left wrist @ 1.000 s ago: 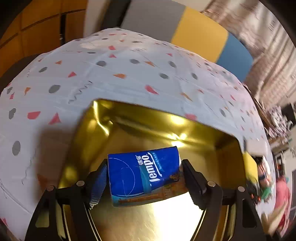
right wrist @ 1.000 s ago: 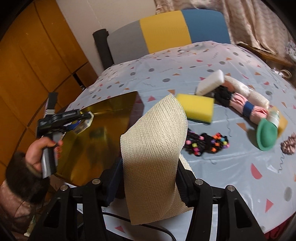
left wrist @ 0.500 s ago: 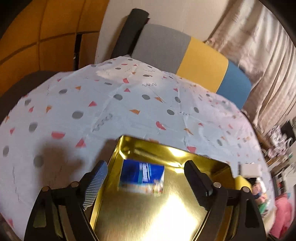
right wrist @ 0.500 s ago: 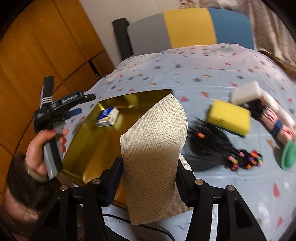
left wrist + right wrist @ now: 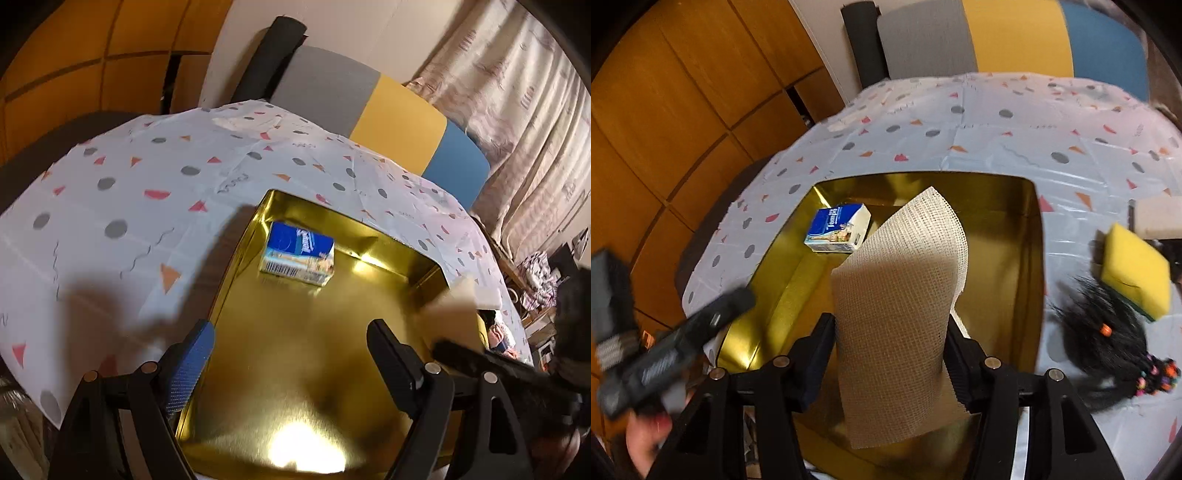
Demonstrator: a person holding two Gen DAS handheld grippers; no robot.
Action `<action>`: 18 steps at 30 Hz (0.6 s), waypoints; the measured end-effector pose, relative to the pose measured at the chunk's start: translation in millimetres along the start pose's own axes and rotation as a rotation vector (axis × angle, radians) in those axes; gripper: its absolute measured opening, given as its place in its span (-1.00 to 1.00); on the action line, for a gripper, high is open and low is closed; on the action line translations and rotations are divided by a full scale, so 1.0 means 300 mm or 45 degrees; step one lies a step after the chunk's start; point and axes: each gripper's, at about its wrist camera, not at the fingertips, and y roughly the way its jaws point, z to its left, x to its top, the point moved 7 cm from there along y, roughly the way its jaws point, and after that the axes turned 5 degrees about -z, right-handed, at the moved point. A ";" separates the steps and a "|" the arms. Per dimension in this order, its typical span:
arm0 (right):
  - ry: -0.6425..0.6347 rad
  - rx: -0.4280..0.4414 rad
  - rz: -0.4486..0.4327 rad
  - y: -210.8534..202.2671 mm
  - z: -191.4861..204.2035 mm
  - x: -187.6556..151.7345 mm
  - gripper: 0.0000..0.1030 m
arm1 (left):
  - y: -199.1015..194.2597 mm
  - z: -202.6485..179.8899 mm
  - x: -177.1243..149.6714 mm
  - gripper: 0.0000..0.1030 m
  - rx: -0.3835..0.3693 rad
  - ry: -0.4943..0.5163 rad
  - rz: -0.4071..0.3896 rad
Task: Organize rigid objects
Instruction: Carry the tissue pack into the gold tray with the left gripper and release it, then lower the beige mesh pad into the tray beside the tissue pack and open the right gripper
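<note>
table (image 5: 110,206) under a patterned cloth; gold tray (image 5: 1027,258) on it; beige mesh roll (image 5: 901,317) clamped upright in the right gripper (image 5: 890,354), its jaws just eased wider, over the tray; left gripper (image 5: 291,354) wide open, empty; tissue pack (image 5: 299,253) in the tray's far corner; sponge (image 5: 1134,273) beside the tray.

Your left gripper (image 5: 288,363) hangs open over the gold tray (image 5: 236,266); the blue tissue pack (image 5: 300,253), slightly blurred, lies near its far-left corner.

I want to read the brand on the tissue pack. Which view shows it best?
The right wrist view: the tissue pack in the gold tray is sharp, its lettering legible. The left wrist view shows it motion-blurred.
</note>
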 end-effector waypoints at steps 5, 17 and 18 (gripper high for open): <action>-0.005 -0.034 0.073 0.119 0.010 0.052 0.14 | -0.011 0.023 -0.034 0.66 -0.016 -0.032 0.024; 0.052 -0.135 0.062 0.297 -0.020 0.187 0.81 | -0.056 0.025 -0.013 0.66 -0.030 -0.056 -0.022; 0.054 -0.145 0.053 0.296 -0.024 0.193 0.85 | -0.055 0.025 -0.014 0.66 -0.030 -0.058 -0.021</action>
